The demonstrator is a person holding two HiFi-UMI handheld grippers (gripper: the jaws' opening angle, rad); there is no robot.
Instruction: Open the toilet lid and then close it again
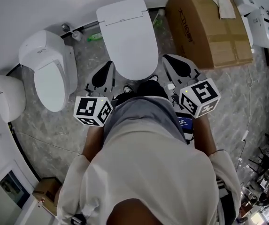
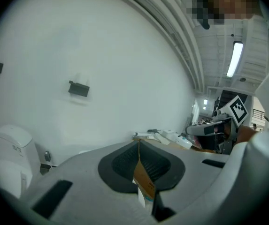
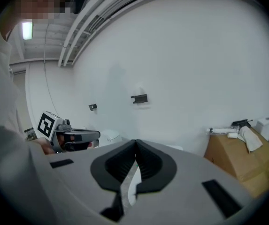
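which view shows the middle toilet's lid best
The head view: the toilet lid lies closed and is seen whole from above. The right gripper view gives at most a white sliver below its shut jaws; the left gripper view shows none clearly.

The left gripper and the right gripper were held level with each other, left and right, both pointed away and slightly downward. The jaws of each were closed tip to tip, with nothing gripped. The left forearm and the right forearm were extended forward.
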